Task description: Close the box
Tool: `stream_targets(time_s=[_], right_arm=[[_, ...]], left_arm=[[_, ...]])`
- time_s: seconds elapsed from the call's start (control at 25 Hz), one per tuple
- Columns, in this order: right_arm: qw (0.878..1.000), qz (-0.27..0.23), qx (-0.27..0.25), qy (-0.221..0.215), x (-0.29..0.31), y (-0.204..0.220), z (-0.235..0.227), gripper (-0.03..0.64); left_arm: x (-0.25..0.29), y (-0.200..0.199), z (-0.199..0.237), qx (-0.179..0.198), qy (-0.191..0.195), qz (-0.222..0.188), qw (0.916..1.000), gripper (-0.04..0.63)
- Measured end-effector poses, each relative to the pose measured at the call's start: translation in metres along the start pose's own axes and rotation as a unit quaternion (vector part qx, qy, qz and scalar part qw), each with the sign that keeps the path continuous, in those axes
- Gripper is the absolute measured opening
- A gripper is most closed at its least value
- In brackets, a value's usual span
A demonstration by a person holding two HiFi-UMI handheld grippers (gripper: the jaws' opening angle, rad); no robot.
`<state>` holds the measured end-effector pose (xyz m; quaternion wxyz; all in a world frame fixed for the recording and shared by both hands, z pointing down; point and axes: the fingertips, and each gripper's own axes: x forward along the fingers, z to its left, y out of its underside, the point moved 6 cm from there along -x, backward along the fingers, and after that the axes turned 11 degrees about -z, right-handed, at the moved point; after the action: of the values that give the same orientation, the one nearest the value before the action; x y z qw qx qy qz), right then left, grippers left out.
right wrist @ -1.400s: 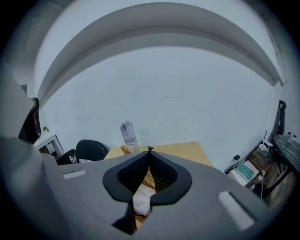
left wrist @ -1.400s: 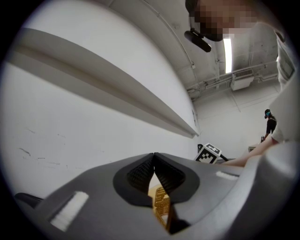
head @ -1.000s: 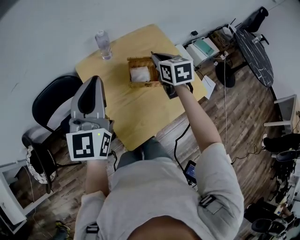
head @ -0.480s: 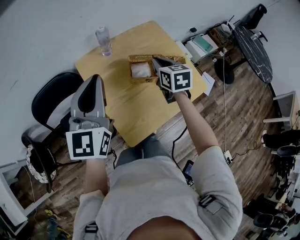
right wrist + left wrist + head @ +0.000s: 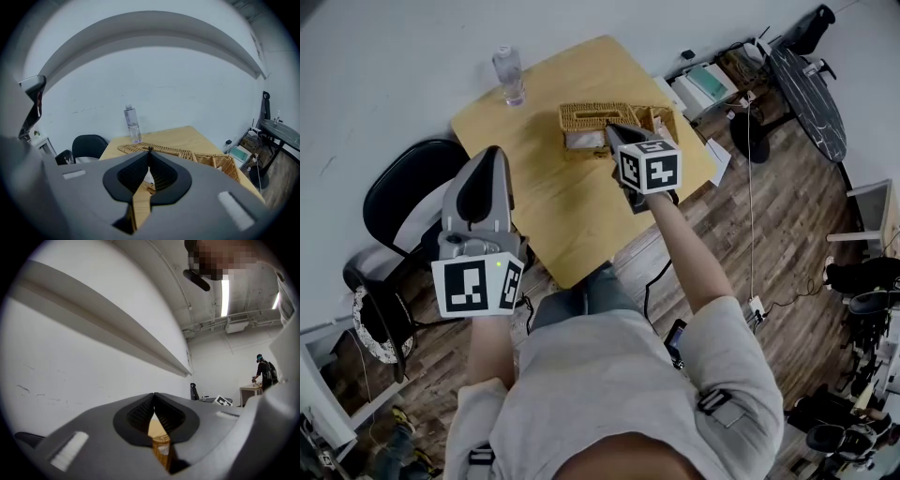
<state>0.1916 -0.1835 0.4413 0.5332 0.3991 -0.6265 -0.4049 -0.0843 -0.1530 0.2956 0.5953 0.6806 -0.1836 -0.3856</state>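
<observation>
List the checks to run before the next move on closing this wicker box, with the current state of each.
1. Lid fully down on the wicker box: not ok; it slants above the box, and the white contents show under it.
2. Right gripper at the box, jaws together, nothing held: ok.
3. Right gripper touching the lid: cannot tell.
4. Left gripper out of the way: ok; it is held back off the table, jaws together and empty.
5. Bottle clear of the lid's path: ok; it stands apart at the far edge.
6. Contents low enough for the lid to seat: cannot tell.
</observation>
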Motion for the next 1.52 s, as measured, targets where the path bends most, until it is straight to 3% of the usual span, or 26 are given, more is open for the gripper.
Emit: stream_targets(time_s=[1.52], right_arm=[[0.997, 0.054, 0.015, 0.048, 0.016, 0.079, 0.004, 0.017]], left_arm=[[-0.023, 0.012, 0.02, 0.008, -0.007, 0.028, 0.9996, 0.058]])
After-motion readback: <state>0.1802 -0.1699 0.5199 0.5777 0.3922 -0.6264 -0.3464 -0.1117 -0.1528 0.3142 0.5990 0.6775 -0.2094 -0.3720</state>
